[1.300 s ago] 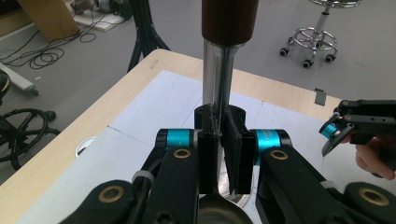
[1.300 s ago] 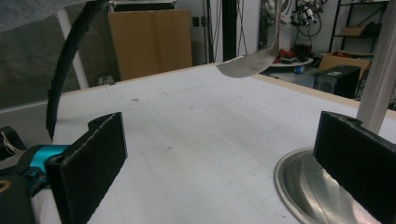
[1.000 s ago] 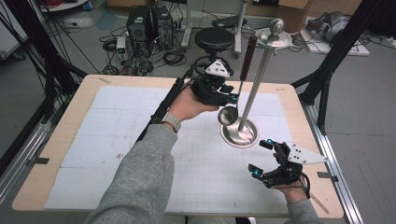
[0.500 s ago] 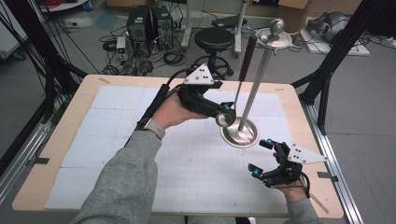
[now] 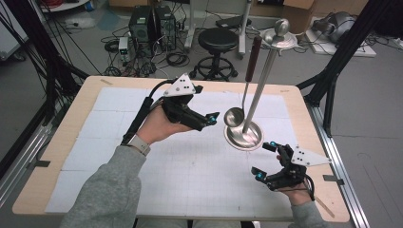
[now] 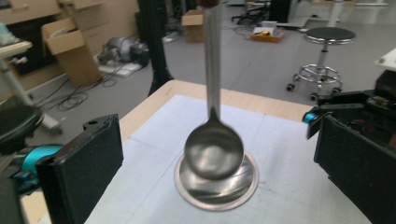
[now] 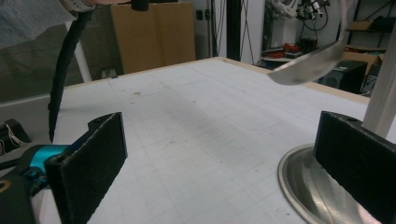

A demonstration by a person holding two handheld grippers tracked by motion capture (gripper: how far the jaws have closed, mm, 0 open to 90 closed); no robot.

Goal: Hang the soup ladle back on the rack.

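The ladle (image 5: 236,114) hangs from the top disc of the stand (image 5: 259,90), bowl down, just above the stand's round base (image 5: 243,137). The base rests on the bench (image 5: 62,142) right of centre. The ladle's dark handle runs up beside the stand's pole, near it and to its left.

The left gripper (image 5: 207,120) is held above the bench, left of the ladle, and points right toward the bowl. Its jaws have just been opening and now stand wide. Nothing lies between them; the tips are close to the bowl but apart from it. In the left gripper view the bowl (image 6: 214,150) hangs ahead in the gap between the two black pads (image 6: 81,163), in front of the base (image 6: 247,182).

The right gripper (image 5: 268,160) sits low at the near right corner of the bench, just near of the base. Its jaws stand wide and hold nothing. In the right gripper view the base rim (image 7: 292,179) lies close by the right-hand pad (image 7: 355,158); whether they touch cannot be told. The ladle bowl (image 7: 308,65) shows above it.

The person's grey sleeve (image 5: 107,190) crosses the near left part of the bench.
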